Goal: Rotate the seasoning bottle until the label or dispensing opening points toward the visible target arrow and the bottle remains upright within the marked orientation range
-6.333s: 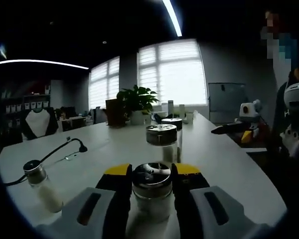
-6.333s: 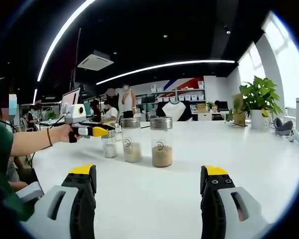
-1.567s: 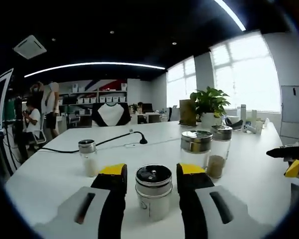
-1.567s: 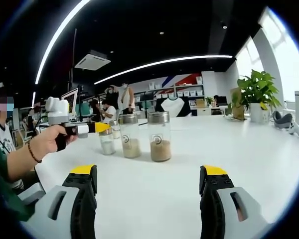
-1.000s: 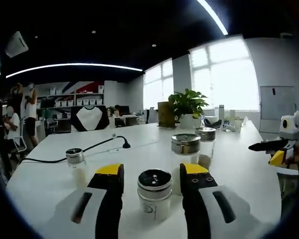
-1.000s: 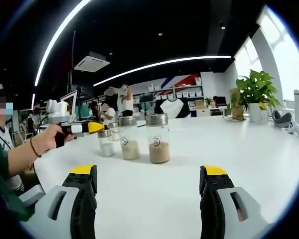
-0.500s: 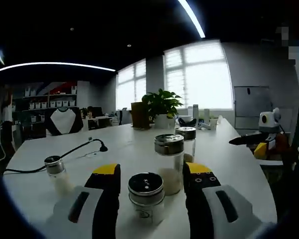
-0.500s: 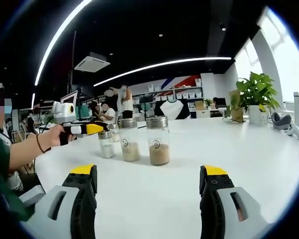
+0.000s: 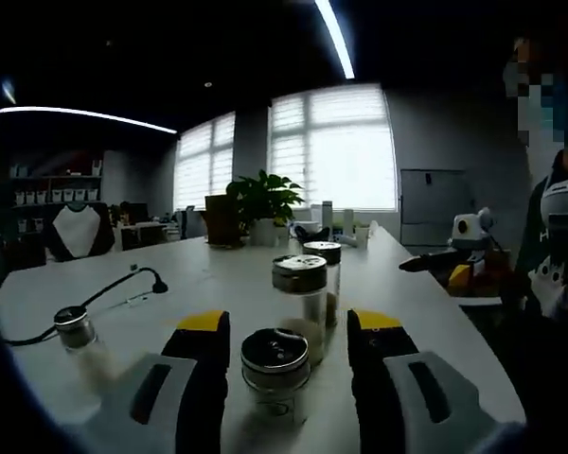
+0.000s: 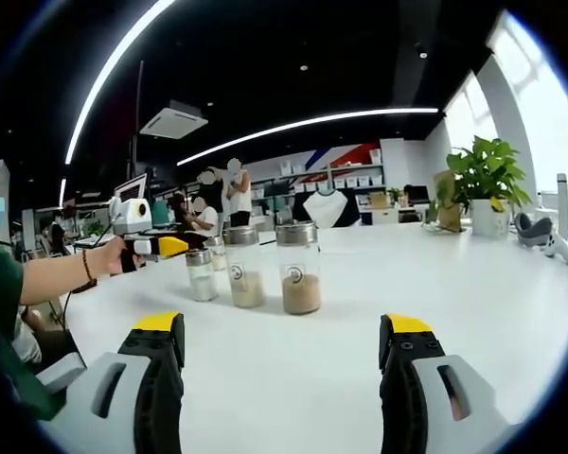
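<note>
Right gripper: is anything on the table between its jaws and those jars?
No. In the right gripper view, bare white table runs from the open right gripper to the jars.

white table (image 10: 473, 312), three upright seasoning bottles (image 10: 301, 269), potted plant (image 10: 492, 185)

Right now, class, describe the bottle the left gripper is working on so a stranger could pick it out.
On the white table, look between the left gripper's yellow-tipped jaws. The seasoning bottle there is short, clear glass with a dark perforated lid, nearer and lower than the two taller jars behind it.
</note>
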A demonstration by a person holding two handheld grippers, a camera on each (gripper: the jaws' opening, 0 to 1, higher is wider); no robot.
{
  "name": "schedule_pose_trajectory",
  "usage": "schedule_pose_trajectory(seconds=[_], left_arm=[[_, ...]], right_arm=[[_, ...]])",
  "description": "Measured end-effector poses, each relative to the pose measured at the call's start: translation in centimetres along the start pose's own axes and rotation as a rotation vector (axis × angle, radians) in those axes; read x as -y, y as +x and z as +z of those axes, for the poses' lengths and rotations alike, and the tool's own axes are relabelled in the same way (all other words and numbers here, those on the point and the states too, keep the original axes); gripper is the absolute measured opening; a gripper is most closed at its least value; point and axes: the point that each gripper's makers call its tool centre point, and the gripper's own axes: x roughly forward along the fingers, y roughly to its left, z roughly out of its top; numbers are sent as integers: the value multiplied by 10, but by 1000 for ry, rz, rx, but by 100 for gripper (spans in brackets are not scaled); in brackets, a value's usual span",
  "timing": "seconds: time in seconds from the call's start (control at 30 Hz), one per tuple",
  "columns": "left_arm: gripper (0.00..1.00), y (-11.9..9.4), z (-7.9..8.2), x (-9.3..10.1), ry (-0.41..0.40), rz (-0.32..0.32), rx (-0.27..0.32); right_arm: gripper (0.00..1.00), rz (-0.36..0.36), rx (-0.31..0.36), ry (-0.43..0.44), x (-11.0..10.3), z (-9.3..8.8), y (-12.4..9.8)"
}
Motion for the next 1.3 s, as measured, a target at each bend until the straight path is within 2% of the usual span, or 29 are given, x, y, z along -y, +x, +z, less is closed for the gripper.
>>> schedule_pose_trajectory(seconds=[0.13,0.27,0.4,0.53,0.8,1.0,1.3], left_arm=[[51,0,1,4,-30,-54,22],[51,2,-6,11,-18,-108,-3],[53,5,-6,13,-32,-127,3],[44,7,-7,16,-34,-150,3],[43,10,-16,10,-43,-145,-28],[34,9,-18,5,-41,-132,-36],[34,9,-19,0,-16,-118,-42]], right_arm=[[87,4,-3,-2,-1,-1,0],[87,2,0,-1,1,0,0],[87,0,0,2,2,0,0],[87,2,-2,3,2,-1,0],[87,1,-1,3,3,-1,0],[87,-1,-4,7,5,-2,1],[87,1,-7,10,5,-3,1]])
